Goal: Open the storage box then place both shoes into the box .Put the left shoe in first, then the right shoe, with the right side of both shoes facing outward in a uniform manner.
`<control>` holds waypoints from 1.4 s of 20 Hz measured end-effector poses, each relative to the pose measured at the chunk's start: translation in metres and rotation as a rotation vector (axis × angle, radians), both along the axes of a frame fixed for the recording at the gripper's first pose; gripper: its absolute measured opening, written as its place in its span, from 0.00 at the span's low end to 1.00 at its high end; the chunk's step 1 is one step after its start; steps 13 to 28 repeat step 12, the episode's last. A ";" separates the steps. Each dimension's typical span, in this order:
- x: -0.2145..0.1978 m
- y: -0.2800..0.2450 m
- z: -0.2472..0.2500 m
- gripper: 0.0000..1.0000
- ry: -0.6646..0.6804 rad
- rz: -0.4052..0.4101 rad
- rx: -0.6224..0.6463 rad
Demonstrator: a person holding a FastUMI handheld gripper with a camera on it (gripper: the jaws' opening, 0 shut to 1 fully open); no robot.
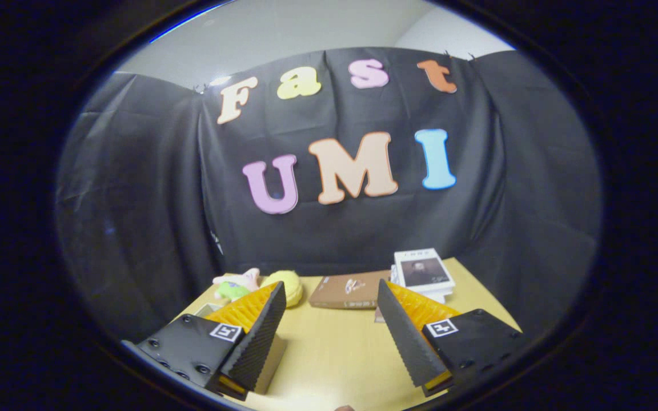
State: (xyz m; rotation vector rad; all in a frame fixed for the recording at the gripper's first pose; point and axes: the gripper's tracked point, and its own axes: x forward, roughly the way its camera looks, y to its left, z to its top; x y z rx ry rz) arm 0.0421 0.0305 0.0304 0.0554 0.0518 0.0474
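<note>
Yellow table (334, 354), claw (329, 319) spread, empty

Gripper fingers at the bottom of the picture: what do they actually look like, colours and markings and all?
The gripper has two wedge-shaped fingers. Their inner faces are black pads with fine ridges, backed by orange ribbed plastic. Each sits on a black block-like mount with visible screw heads, and each mount carries a small square black-and-white marker tag. No cables or sleeves are visible.
</note>
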 end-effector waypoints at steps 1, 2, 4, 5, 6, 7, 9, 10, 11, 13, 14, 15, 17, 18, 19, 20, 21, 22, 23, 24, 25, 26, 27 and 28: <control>-0.003 -0.005 0.009 1.00 -0.029 -0.006 -0.024; -0.005 -0.010 0.016 1.00 -0.054 -0.015 -0.050; -0.005 -0.022 0.023 1.00 -0.091 -0.043 -0.085; -0.005 -0.023 0.024 1.00 -0.101 -0.049 -0.087; -0.006 -0.025 0.024 1.00 -0.107 -0.052 -0.082; -0.007 -0.029 0.024 1.00 -0.111 -0.059 -0.077; -0.008 -0.041 0.024 1.00 -0.120 -0.076 -0.075; -0.010 -0.047 0.027 1.00 -0.129 -0.081 -0.080; -0.012 -0.054 0.029 1.00 -0.139 -0.086 -0.088; -0.010 -0.060 0.038 1.00 -0.145 -0.087 -0.094; -0.010 -0.060 0.038 1.00 -0.145 -0.087 -0.094; -0.010 -0.060 0.038 1.00 -0.145 -0.087 -0.094; -0.010 -0.060 0.038 1.00 -0.145 -0.087 -0.094; -0.010 -0.060 0.038 1.00 -0.145 -0.087 -0.094; -0.010 -0.060 0.038 1.00 -0.145 -0.087 -0.094; -0.010 -0.060 0.038 1.00 -0.145 -0.087 -0.094; -0.010 -0.060 0.038 1.00 -0.145 -0.087 -0.094; -0.010 -0.060 0.038 1.00 -0.145 -0.087 -0.094; -0.010 -0.060 0.038 1.00 -0.145 -0.087 -0.094; -0.010 -0.060 0.038 1.00 -0.145 -0.087 -0.094; -0.010 -0.060 0.038 1.00 -0.145 -0.087 -0.094; -0.010 -0.060 0.038 1.00 -0.145 -0.087 -0.094; -0.010 -0.060 0.038 1.00 -0.145 -0.087 -0.094; -0.010 -0.060 0.038 1.00 -0.145 -0.087 -0.094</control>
